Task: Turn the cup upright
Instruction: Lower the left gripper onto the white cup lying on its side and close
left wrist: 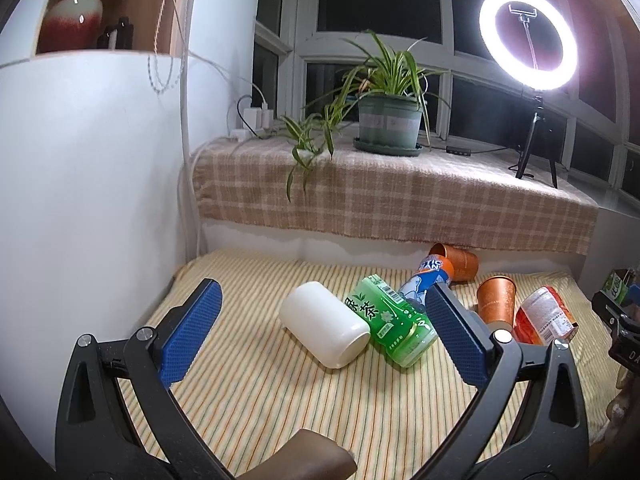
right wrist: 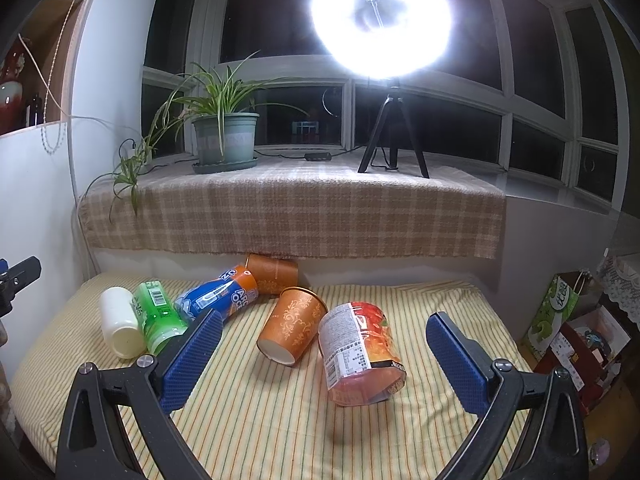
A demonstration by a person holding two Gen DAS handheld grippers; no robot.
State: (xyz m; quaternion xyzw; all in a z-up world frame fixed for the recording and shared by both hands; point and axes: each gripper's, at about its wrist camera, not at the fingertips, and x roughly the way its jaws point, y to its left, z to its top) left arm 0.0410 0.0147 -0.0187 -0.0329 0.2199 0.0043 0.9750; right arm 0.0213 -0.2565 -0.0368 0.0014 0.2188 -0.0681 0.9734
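Several cups lie on their sides on a striped cloth. A white cup [left wrist: 326, 325] [right wrist: 120, 322] lies before my left gripper [left wrist: 324, 320], which is open and empty, its blue pads either side. A green cup [left wrist: 390, 320] [right wrist: 158, 316] touches it. An orange patterned cup [right wrist: 292, 326] [left wrist: 496, 300] and a red noodle cup [right wrist: 360, 354] [left wrist: 544, 316] lie ahead of my right gripper [right wrist: 324, 340], open and empty. A blue-orange cup [right wrist: 218, 294] [left wrist: 430, 276] and another orange cup [right wrist: 272, 274] [left wrist: 456, 260] lie at the back.
A plaid-covered sill [right wrist: 296, 208] carries a potted plant [left wrist: 390, 124] and a ring light on a tripod [left wrist: 530, 34]. A white wall [left wrist: 80, 200] is at the left. Boxes and bags [right wrist: 568, 328] stand right of the table. A brown object [left wrist: 316, 456] is at the near edge.
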